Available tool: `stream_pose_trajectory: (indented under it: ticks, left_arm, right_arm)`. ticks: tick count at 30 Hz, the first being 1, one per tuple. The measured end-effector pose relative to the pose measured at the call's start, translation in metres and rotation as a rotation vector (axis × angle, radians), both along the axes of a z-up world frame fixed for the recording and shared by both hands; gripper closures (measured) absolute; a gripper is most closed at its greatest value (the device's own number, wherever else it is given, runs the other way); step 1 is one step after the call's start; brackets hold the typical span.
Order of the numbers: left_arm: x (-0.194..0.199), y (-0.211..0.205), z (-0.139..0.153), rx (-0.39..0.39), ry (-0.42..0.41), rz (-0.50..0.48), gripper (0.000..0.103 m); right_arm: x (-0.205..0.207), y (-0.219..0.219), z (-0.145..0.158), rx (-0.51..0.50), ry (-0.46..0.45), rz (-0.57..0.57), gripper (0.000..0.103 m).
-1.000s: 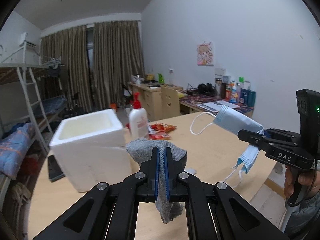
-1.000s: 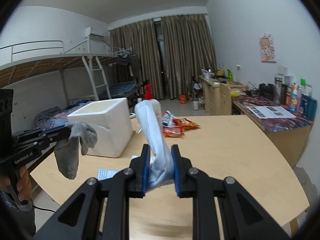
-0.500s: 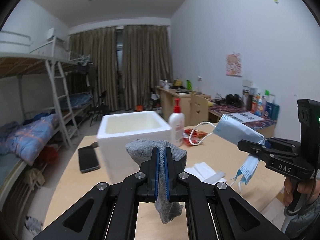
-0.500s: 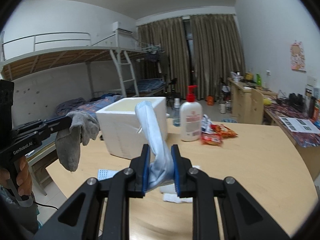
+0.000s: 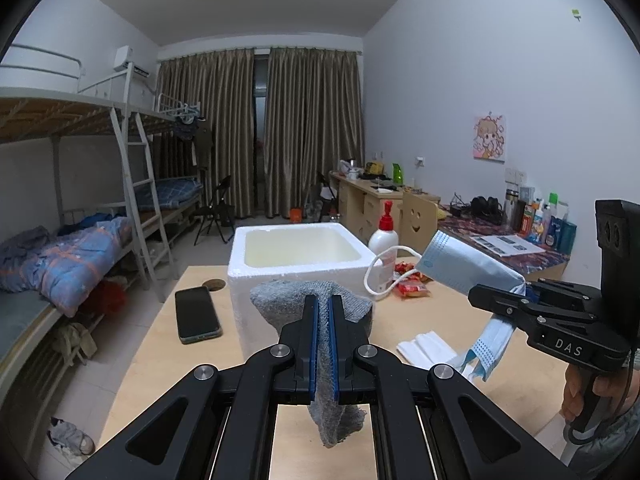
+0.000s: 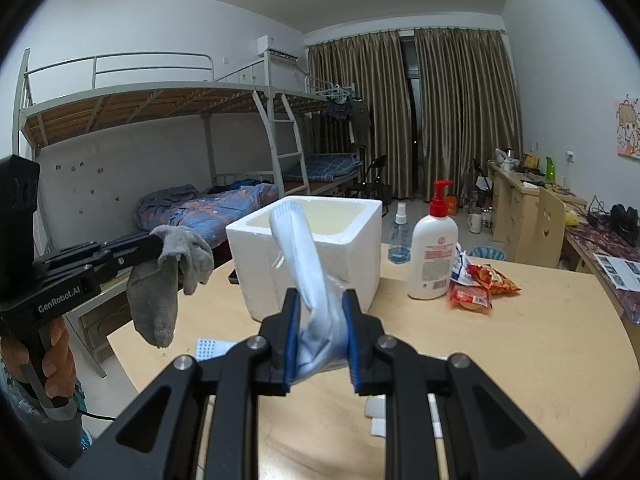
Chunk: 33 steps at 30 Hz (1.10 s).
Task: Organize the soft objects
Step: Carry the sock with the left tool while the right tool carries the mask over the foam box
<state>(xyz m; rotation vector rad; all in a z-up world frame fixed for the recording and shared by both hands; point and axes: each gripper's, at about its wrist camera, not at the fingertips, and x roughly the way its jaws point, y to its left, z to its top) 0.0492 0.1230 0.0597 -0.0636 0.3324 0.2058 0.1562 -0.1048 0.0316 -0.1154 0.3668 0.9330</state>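
Observation:
My left gripper [image 5: 323, 312] is shut on a grey sock [image 5: 280, 300] that drapes over and below the fingers; it also shows in the right wrist view [image 6: 158, 296], held in the air left of the table. My right gripper [image 6: 321, 320] is shut on a light blue face mask [image 6: 304, 256], seen too in the left wrist view [image 5: 460, 268] with its white ear loop hanging. An open white foam box [image 5: 296, 264] stands on the wooden table [image 6: 540, 340] just beyond both grippers; it also shows in the right wrist view [image 6: 352, 252].
A white pump bottle with red top [image 6: 432, 256], a small spray bottle [image 6: 399, 240] and red snack packets [image 6: 480, 284] sit right of the box. A black phone [image 5: 197, 314] lies left of it. White folded tissues [image 5: 426, 346] lie on the table. Bunk beds [image 6: 160, 120] stand at left.
Both views have swung leftward, bringing the foam box to centre and nearer in front of the grippers. Both grippers keep their hold on the sock and the mask.

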Motion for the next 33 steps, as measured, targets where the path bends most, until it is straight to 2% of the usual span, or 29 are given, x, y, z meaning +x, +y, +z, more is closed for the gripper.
stream_pose_trajectory:
  ticks: [15, 33]
  left_arm:
    - [0.023, 0.018, 0.017, -0.005, -0.003, -0.004, 0.098]
    - [0.061, 0.025, 0.051, 0.042, -0.026, -0.044, 0.098]
  right_arm:
    - [0.011, 0.022, 0.024, -0.010, -0.035, 0.011, 0.078]
    - [0.029, 0.046, 0.047, -0.008, -0.062, 0.014, 0.078]
